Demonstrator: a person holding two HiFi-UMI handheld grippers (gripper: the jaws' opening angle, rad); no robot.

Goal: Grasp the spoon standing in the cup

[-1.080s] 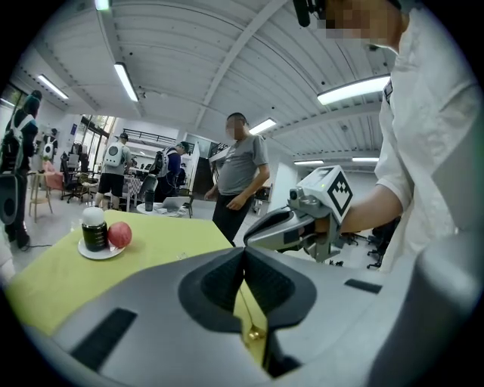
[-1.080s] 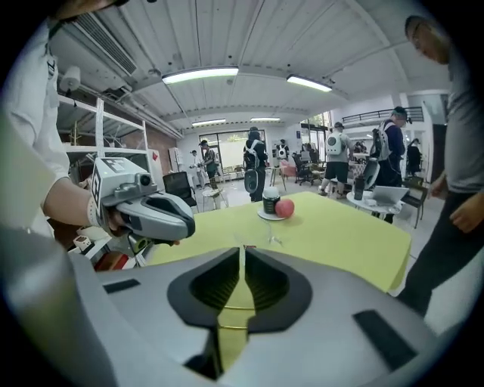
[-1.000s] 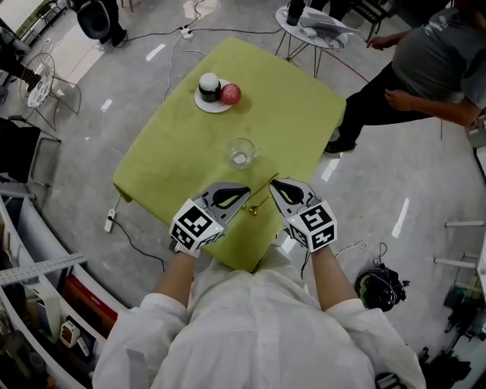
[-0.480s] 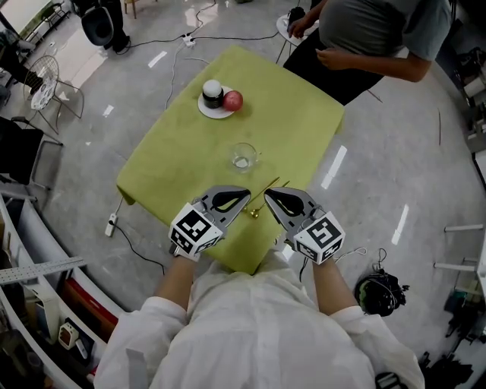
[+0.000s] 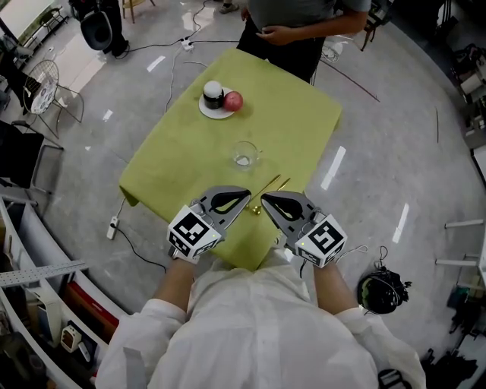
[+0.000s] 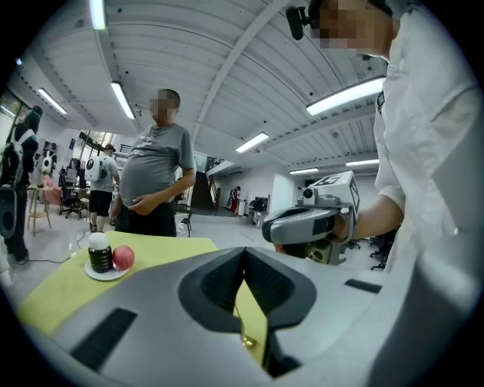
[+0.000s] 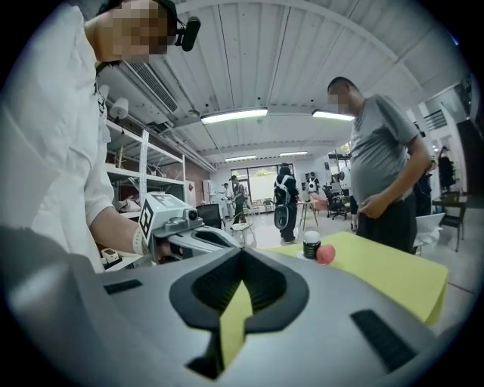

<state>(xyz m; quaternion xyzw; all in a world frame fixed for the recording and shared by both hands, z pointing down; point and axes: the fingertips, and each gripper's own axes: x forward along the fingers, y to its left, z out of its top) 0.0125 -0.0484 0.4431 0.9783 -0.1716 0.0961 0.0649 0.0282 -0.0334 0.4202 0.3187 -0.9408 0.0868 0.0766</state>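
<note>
The spoon (image 5: pixel 266 190) is not standing in the cup (image 5: pixel 244 154) at this moment: it lies flat on the yellow-green cloth (image 5: pixel 175 159) of the counter, slim and gold, its bowl end toward the near edge and its handle angled up toward the cup, which sits apart from it near the middle and looks empty but for something pale at its bottom. Both grippers hover over the near edge with their tips on either side of the spoon's bowl end. The left gripper (image 5: pixel 244 194) has its jaws together, and its own view shows only cloth and a gold glint of the spoon lying beneath the gap, not pinched. The right gripper (image 5: pixel 266 199) also has its jaws pressed together with nothing between them but cloth behind. The main risk, as I judge it, is that a thin, flat spoon on soft fabric gives the jaws little to bite. Coming down with the jaws together would only nudge it, and since it lies so close to the near edge, a push could slide it off the counter. Jaws opened and pressed low could instead catch a fold of cloth, dragging the cup or the plate (image 5: pixel 205 111) with its dark jar (image 5: pixel 212 93) and red fruit (image 5: pixel 232 99). With two grippers crowded on one small target, they could also bump each other. A person (image 5: pixel 296 23) stands at the far edge, clear of the reach.
</note>
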